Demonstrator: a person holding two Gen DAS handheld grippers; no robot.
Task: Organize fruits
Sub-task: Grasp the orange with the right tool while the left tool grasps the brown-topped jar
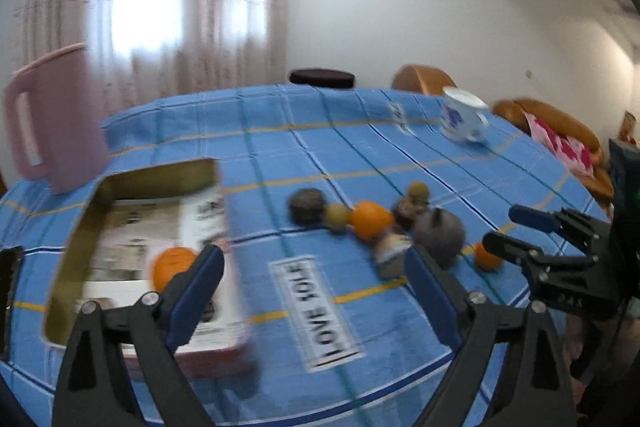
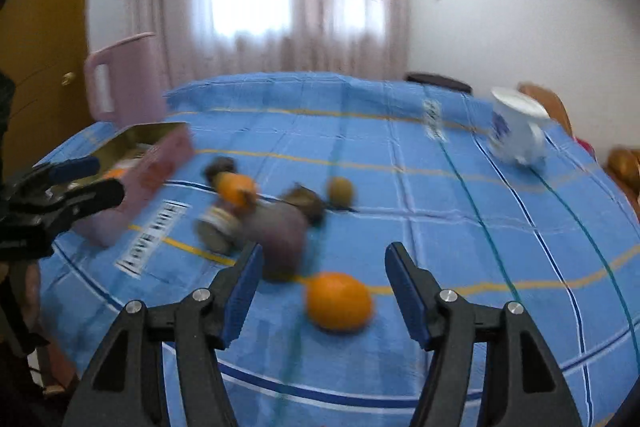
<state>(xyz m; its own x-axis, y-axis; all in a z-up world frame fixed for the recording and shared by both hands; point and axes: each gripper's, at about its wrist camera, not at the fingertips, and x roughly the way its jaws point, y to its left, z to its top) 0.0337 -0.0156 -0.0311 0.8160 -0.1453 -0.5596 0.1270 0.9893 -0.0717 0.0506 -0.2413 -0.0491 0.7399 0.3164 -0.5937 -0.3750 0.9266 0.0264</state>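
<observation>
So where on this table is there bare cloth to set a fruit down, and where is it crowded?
Bare cloth lies between the fruit cluster and the white mug, and along the far edge behind the pink pitcher. Another strip runs between the tin box and the cluster, around the LOVE label. The cluster itself is crowded. Inside the box, only one orange shows.

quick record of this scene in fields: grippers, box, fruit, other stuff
left gripper: open, empty
right gripper: open, empty, orange on the cloth ahead of it
box: open, one orange inside
fruit pile: loose on the blue tablecloth, beside the box
other: pink pitcher, white mug
</observation>
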